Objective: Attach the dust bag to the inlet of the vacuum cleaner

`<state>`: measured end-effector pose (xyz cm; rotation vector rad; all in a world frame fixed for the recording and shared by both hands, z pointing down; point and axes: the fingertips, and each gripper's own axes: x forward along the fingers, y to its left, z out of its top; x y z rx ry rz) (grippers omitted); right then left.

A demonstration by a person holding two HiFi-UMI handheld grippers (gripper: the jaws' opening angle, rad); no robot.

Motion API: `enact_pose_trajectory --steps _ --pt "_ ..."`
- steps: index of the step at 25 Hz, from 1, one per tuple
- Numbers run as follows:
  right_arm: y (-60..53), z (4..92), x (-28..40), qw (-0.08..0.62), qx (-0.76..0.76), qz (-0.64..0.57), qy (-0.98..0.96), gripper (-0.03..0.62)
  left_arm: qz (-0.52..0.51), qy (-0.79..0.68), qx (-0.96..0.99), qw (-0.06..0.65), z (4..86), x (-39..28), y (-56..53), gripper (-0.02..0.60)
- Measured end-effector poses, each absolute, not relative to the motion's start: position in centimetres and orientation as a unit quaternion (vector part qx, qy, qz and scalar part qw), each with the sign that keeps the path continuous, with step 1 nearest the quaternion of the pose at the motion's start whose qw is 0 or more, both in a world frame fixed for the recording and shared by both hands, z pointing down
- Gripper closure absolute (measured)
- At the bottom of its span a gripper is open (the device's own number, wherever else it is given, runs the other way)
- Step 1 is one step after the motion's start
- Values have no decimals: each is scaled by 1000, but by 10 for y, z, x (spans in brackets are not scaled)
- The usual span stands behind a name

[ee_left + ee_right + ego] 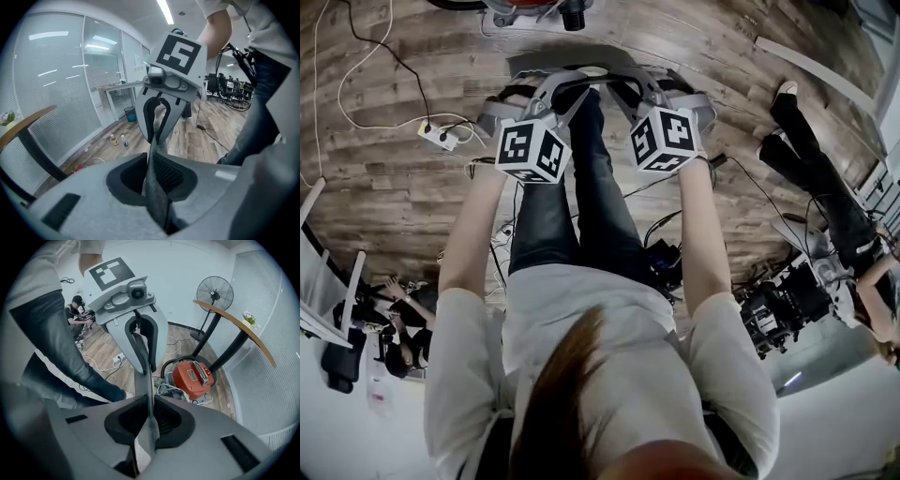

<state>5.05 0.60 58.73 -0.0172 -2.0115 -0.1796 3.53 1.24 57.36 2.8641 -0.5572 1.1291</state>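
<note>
The dust bag [542, 62] is a flat grey piece held low over the wood floor between my two grippers, which face each other. Edge-on it shows as a thin grey strip [153, 173]. My left gripper [157, 190] is shut on one end of it, with the right gripper's fingers [159, 133] pinching the far end. From the other side, my right gripper [147, 430] is shut on the strip [142, 380], and the left gripper's fingers [149, 363] hold it opposite. The red vacuum cleaner [190, 377] sits on the floor just beyond, with its hose and cord coiled beside it.
A power strip [441, 136] with white cable lies on the floor to the left. A pedestal fan [214, 294] and a wooden-topped table [236, 319] stand near the vacuum. Another person's legs [820, 202] stretch in from the right. Two small bottles [118, 139] stand by the glass wall.
</note>
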Motion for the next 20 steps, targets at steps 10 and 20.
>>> enact_pose_trajectory --steps 10,20 --pt "-7 639 39 534 -30 -61 -843 560 427 -221 875 51 644 14 -4 520" --pt "-15 690 32 532 -9 -8 -847 560 448 -247 852 112 693 7 -15 523"
